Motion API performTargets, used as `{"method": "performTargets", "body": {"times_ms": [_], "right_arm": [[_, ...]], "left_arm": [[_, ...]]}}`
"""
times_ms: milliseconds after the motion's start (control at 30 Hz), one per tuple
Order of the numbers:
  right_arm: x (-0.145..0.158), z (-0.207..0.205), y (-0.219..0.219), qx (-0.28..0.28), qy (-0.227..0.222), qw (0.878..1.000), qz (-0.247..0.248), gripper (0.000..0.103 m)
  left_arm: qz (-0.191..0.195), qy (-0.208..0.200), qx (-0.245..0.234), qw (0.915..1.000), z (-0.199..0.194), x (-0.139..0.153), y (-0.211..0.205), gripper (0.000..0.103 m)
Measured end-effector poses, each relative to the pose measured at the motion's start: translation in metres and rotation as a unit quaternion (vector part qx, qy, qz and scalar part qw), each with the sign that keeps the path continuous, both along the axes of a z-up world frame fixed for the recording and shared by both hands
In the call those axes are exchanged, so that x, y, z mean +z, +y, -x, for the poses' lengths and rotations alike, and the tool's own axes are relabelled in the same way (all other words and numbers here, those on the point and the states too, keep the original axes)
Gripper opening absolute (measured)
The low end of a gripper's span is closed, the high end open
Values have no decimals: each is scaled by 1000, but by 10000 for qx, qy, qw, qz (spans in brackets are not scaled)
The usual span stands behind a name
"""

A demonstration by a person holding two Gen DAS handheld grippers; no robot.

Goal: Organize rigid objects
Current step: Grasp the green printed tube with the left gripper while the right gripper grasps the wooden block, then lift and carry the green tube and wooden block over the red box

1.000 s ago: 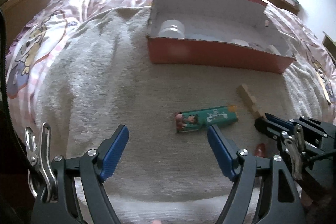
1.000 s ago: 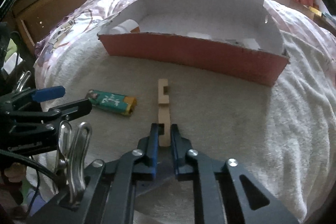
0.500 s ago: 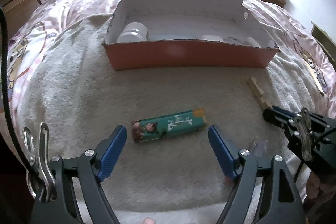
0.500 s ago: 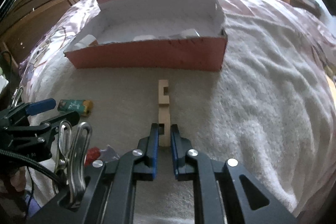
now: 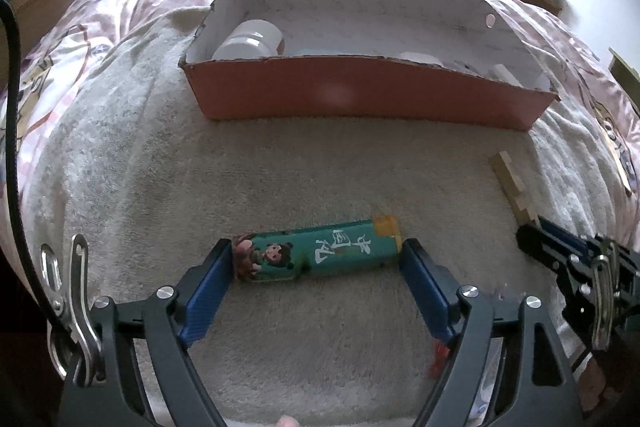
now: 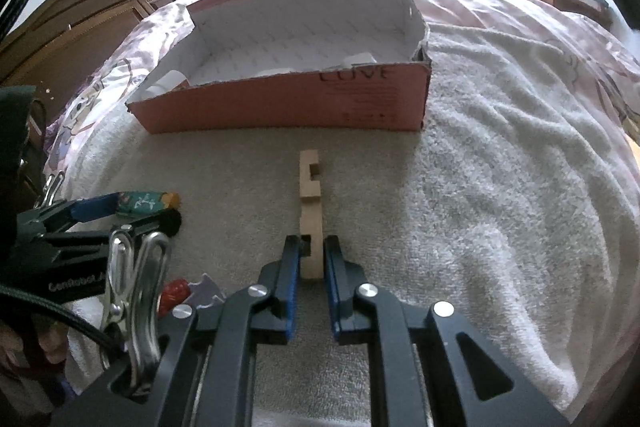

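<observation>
On the bed, over a grey towel, the left tool is spread wide w/ a green printed box lying lengthwise between its blue pads; pads sit right at the box ends, real contact can't be told, so not gripped; right tool is clenched on the near end of a notched wooden block, which points away toward the red cardboard box; that box is open-topped, white inside, holding a white jar at its left end plus other pale items; a small red thing lies near the left tool.
</observation>
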State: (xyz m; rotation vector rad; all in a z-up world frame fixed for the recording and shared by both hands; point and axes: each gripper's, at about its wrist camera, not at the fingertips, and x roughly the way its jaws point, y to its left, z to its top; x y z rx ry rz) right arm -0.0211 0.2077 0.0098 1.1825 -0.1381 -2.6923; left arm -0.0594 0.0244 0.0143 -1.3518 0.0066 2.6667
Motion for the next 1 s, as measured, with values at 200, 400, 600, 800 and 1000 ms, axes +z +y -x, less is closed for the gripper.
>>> {"method": "performTargets", "body": {"times_ms": [200,400,600,800,1000], "right_arm": [[-2,-1,2,13,74,9999,68,12],[-3,-5,2,-10,189,9998,88,12],[-2,-6,-1,-7,242,9997,2,12],[-3,-6,3,-33,239,9996,110,12],[-3,-8,1,-72,247,9997,52,12]], "left_arm": [[78,84,48,9999,-2,-2,3,84],[120,138,12,9998,-3,-1,2,84],[227,218,-58,9995,-7,1,3,83],[258,331,-126,9990,-13,4,3,83],[196,401,-190,9988,-15,7,0,83]]}}
